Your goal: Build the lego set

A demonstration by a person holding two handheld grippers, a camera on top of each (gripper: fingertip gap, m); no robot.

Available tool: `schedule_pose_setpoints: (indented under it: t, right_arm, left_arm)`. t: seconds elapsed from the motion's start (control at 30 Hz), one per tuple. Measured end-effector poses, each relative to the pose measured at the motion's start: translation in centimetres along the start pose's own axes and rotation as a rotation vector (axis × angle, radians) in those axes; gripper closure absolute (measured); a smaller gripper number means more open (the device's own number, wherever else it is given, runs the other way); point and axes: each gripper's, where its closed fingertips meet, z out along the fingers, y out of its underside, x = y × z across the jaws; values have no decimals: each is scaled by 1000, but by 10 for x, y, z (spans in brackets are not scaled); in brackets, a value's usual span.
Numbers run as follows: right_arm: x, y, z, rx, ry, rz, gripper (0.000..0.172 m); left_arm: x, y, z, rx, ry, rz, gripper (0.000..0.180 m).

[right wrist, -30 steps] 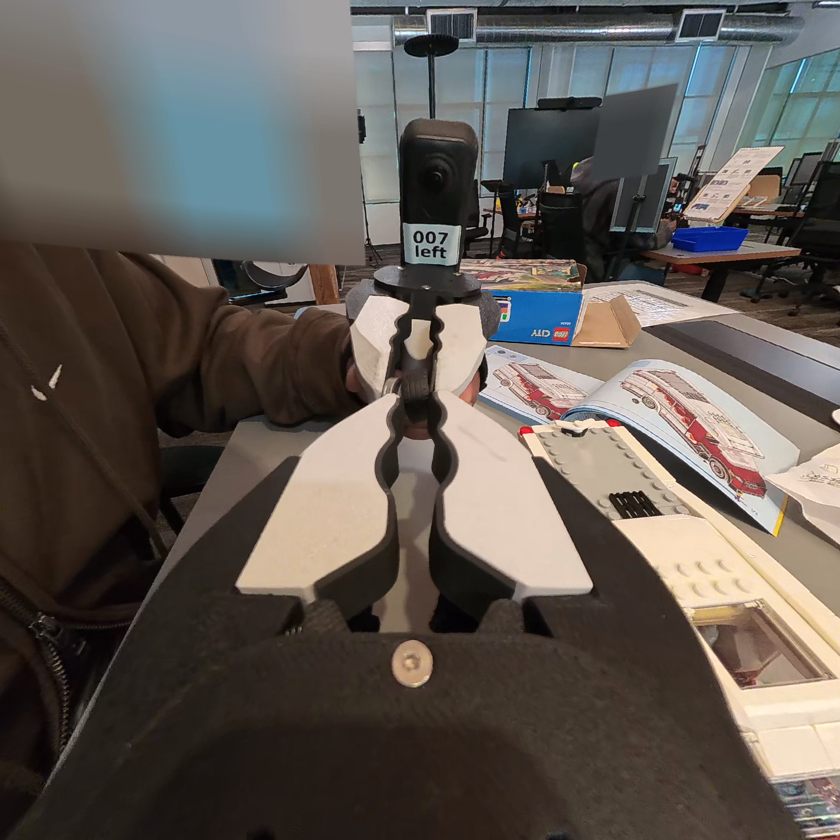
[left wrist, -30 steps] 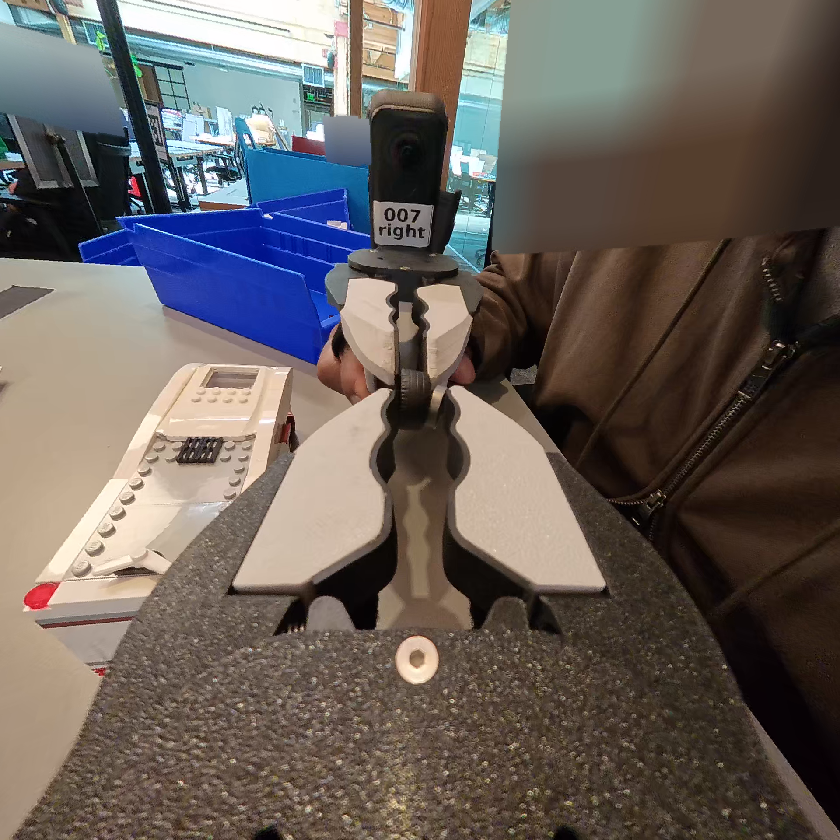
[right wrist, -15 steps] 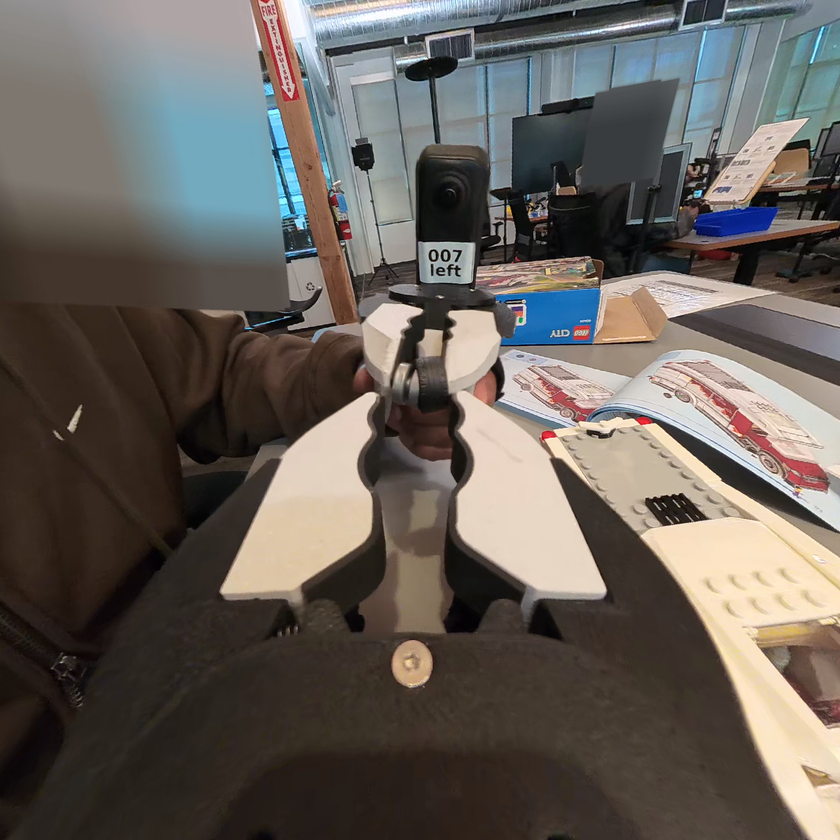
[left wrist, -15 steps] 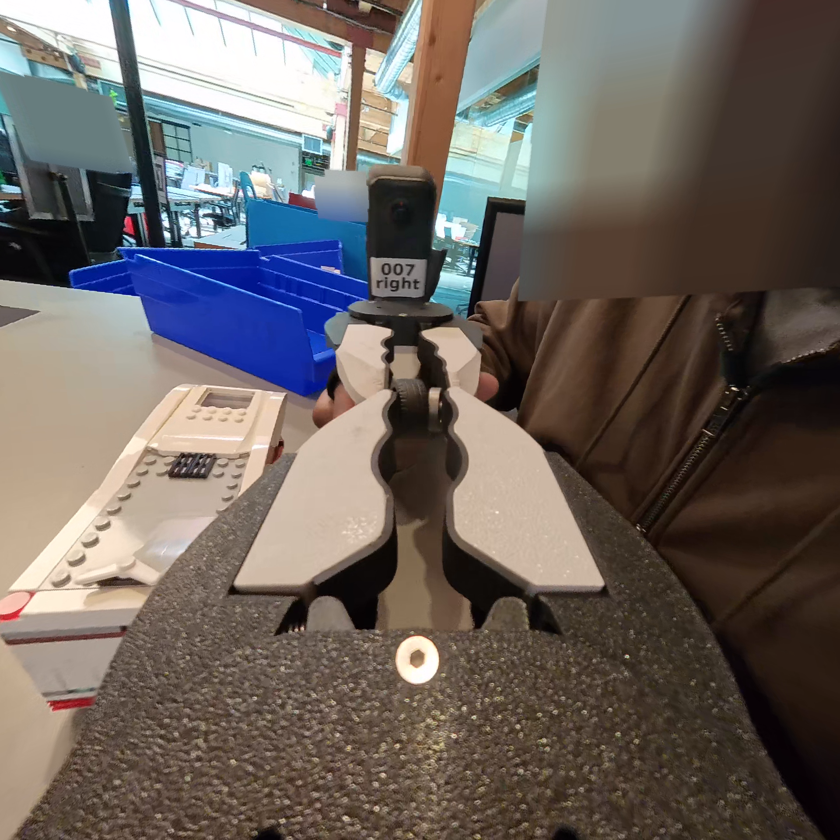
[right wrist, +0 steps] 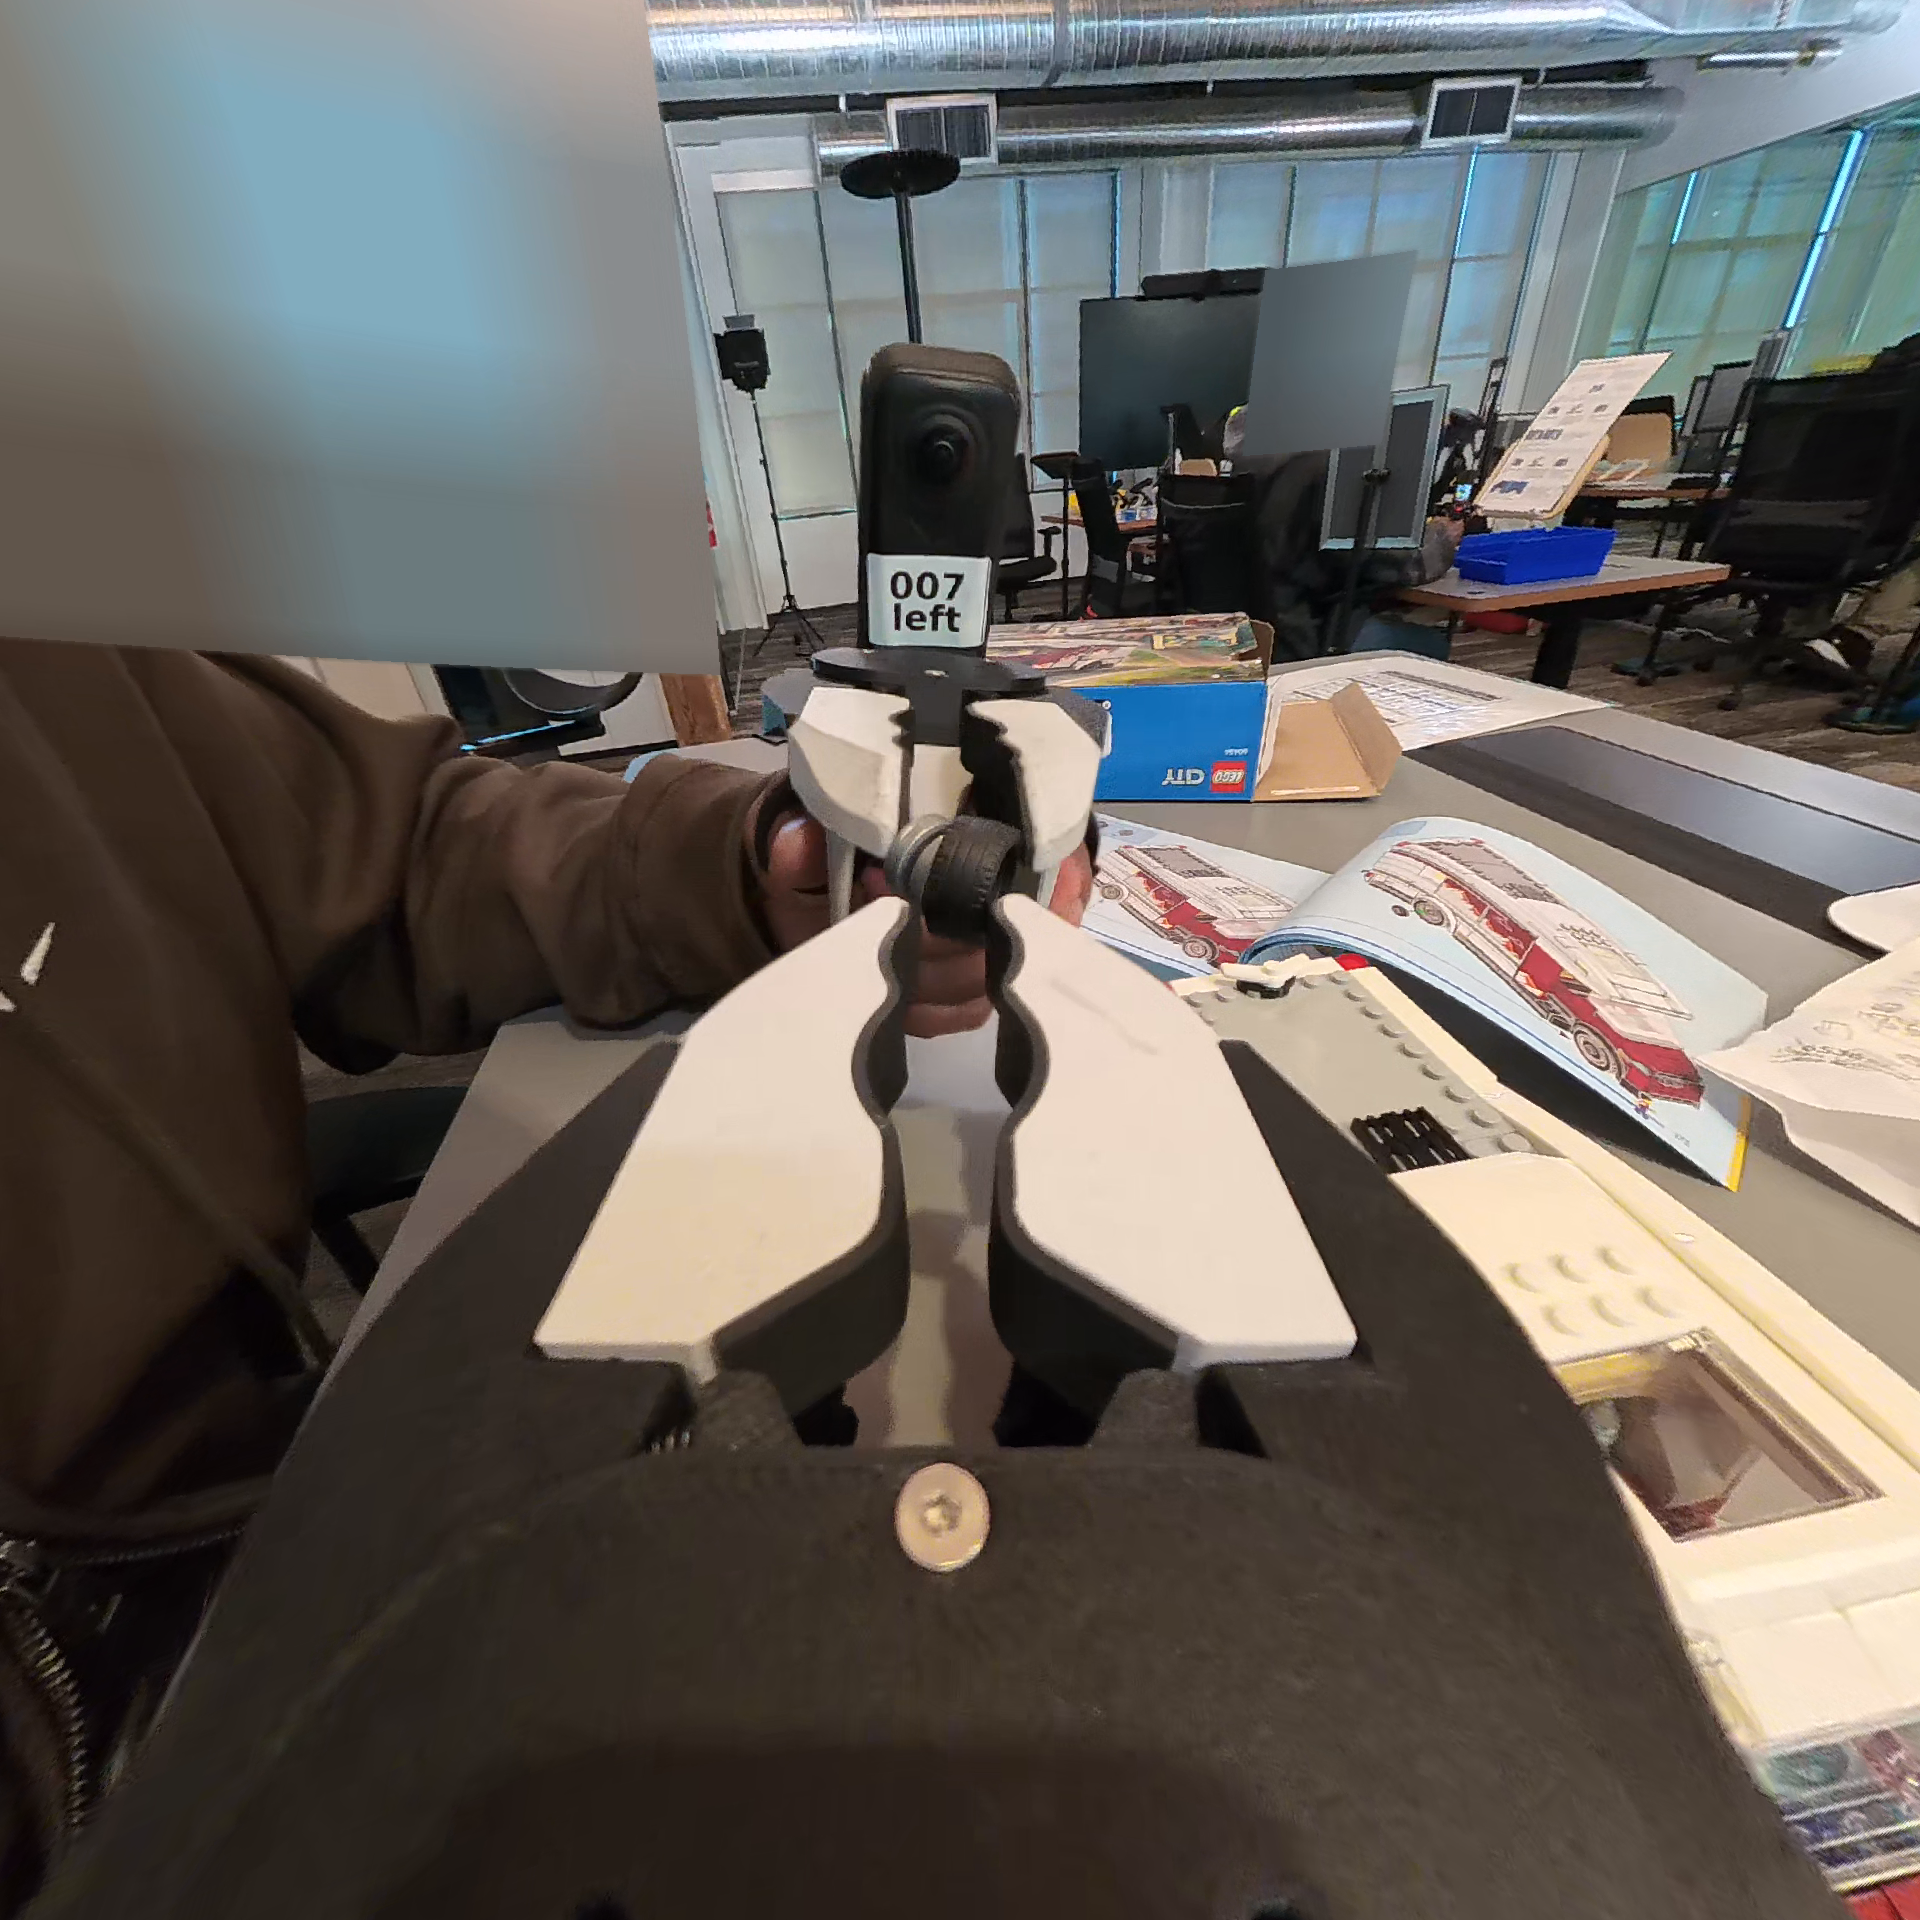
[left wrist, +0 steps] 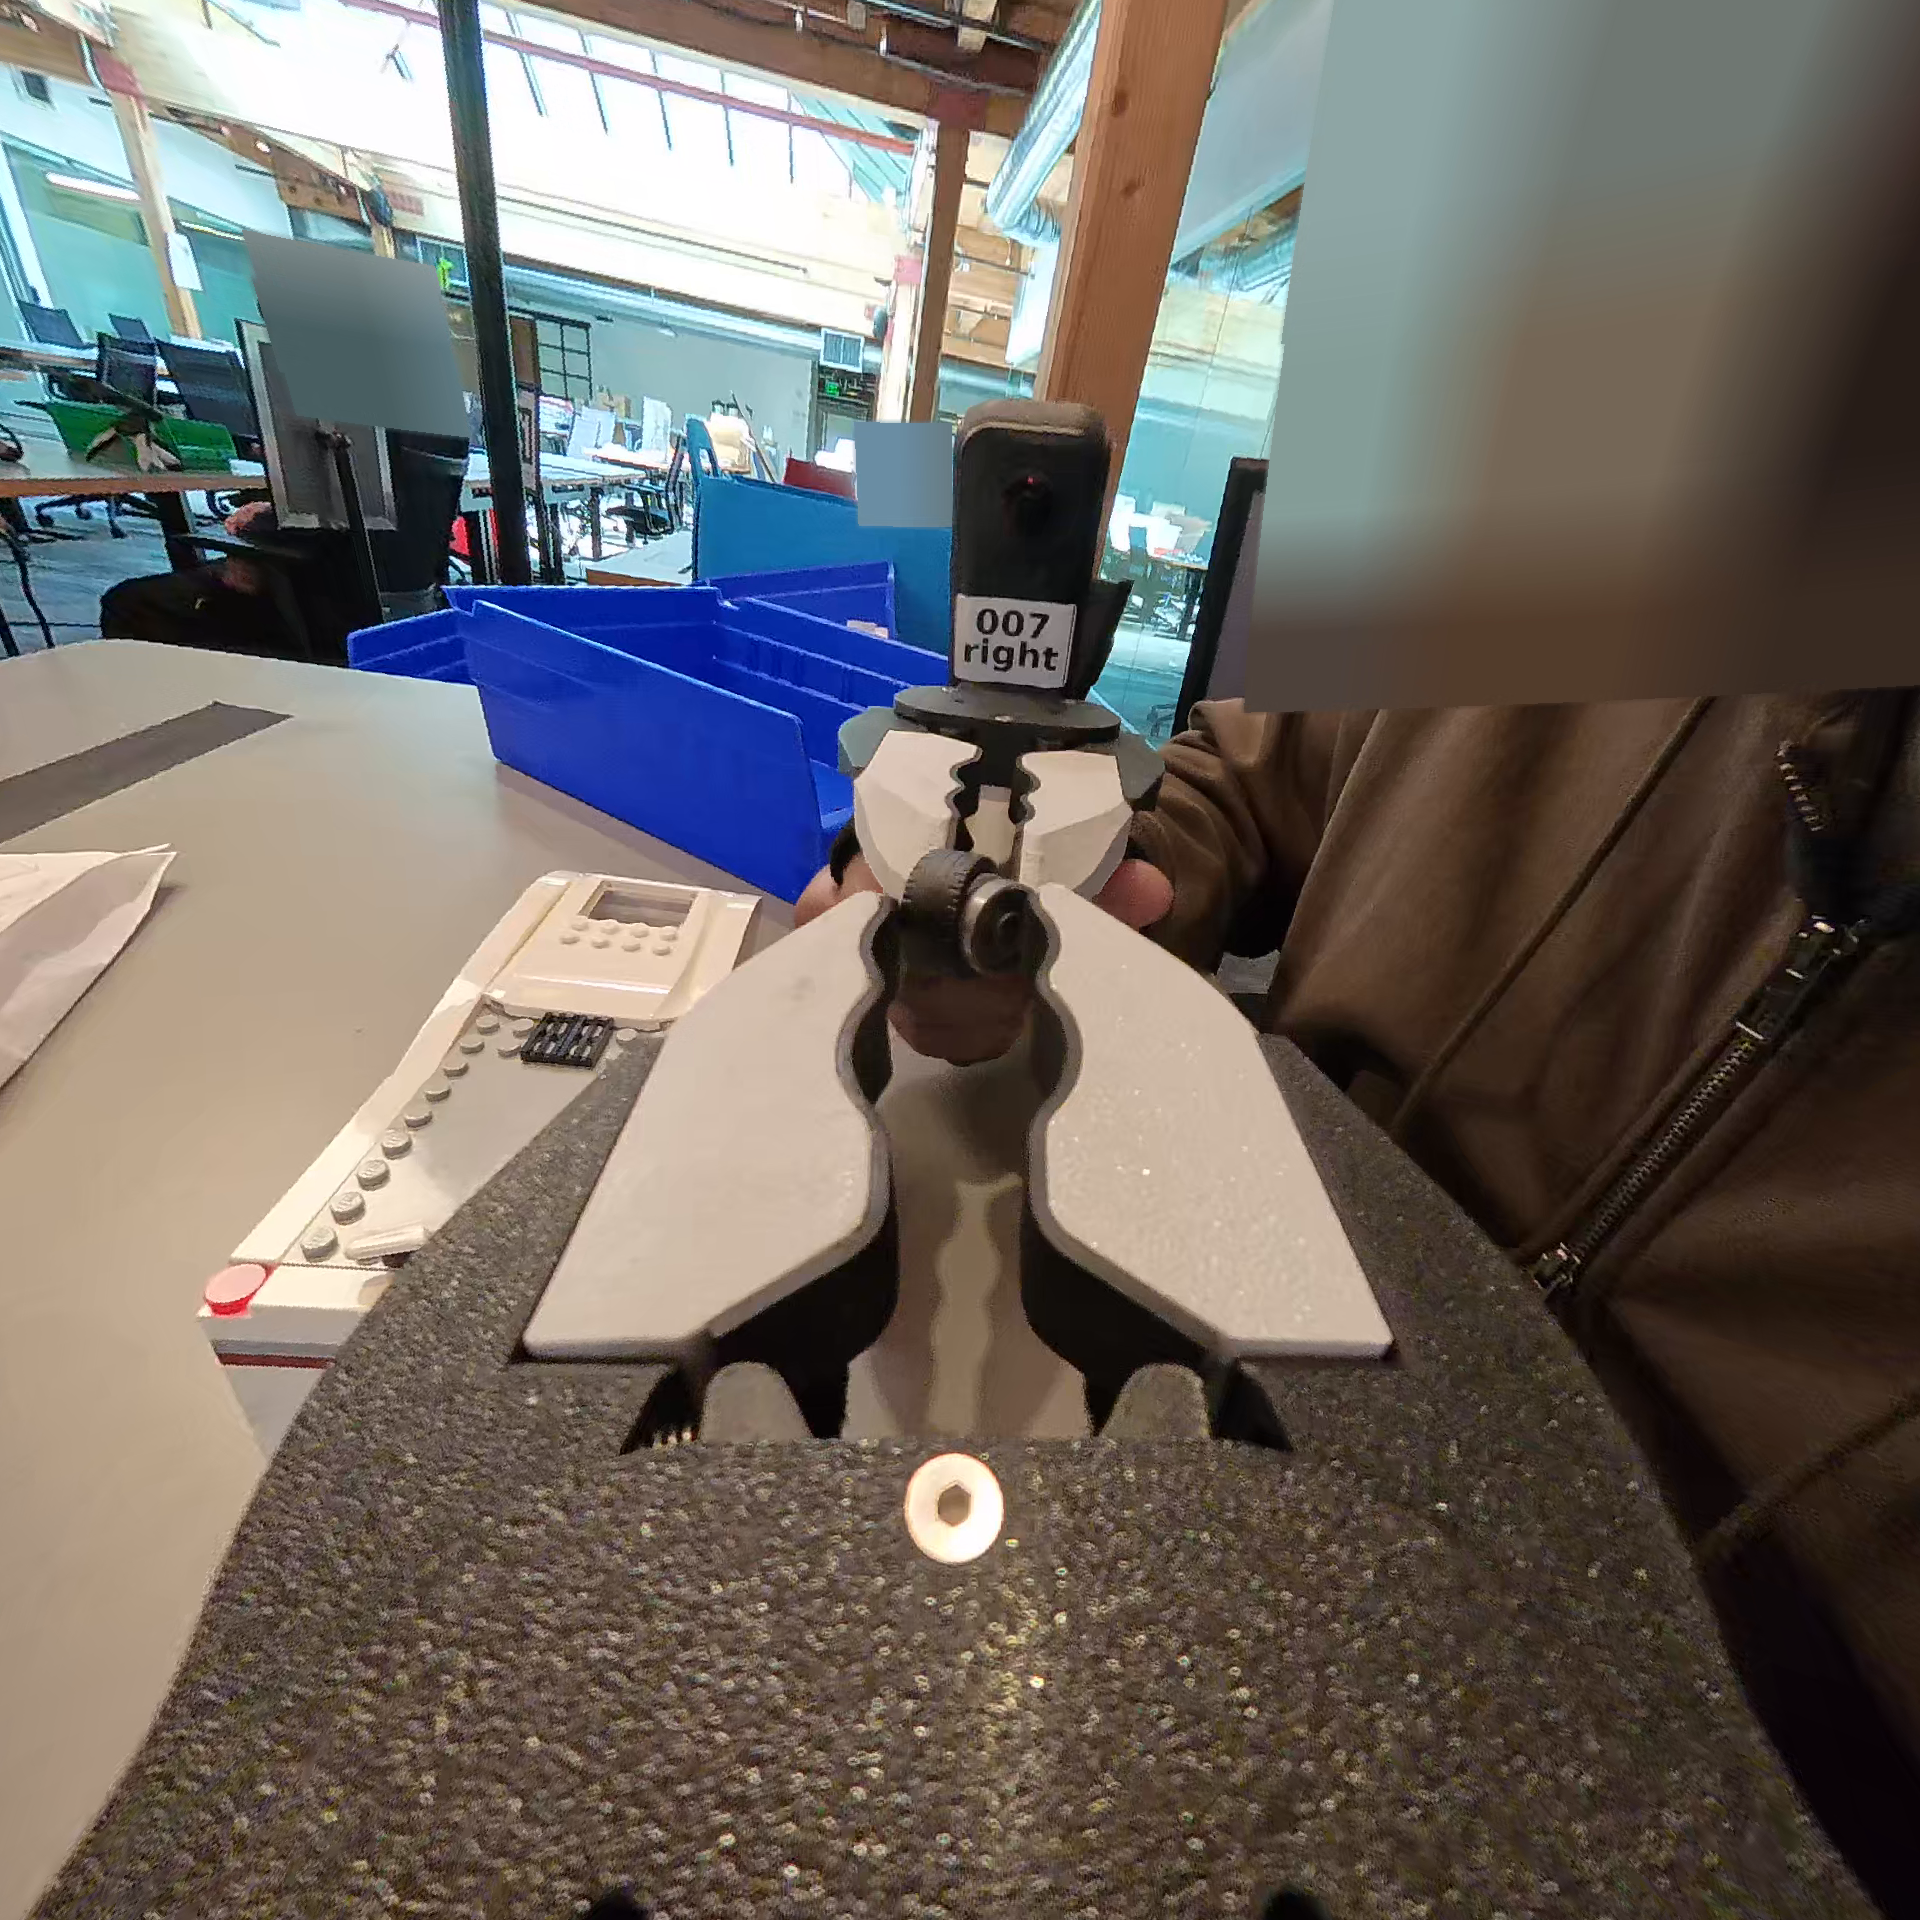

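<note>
Left tongs (left wrist: pixel 961 914) are nearly closed and pinch a small wheel (left wrist: pixel 966 925), a black tyre with a grey rim standing partly out of one side. Right tongs (right wrist: pixel 951 920) face them tip to tip, narrowed onto the tyre's lower part. The wheel is held in the air above the tabletop (left wrist: pixel 260 883), in front of a brown jacket (left wrist: pixel 1558 987). Beside it lies a white brick-built model (left wrist: pixel 582 966). An open booklet (right wrist: pixel 1455 935), a blue box (right wrist: pixel 1174 727) and blue bins (left wrist: pixel 665 707) lie farther off.
</note>
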Motion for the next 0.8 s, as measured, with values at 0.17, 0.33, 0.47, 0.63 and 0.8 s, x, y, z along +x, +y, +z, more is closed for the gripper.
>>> schedule_pose_setpoints:
  t: [0.17, 0.33, 0.47, 0.63, 0.8]
  right_arm:
    - [-3, -1, 0, 6, -31, 41, 156]
    - [-4, -2, 0, 16, -60, 85, 157]
    - [-7, -1, 0, -2, -70, 78, 157]
    - [-9, 0, 0, -14, -90, 83, 158]
    - [-12, -2, 0, 4, -115, 124, 159]
  left_arm:
    - [2, 4, 1, -8, 34, -39, 157]
    - [6, 15, 7, -49, 65, -48, 157]
    - [9, 18, 9, -56, 87, -52, 157]
    - [12, 18, 9, -48, 109, -49, 157]
    - [15, 15, 9, -26, 122, -49, 156]
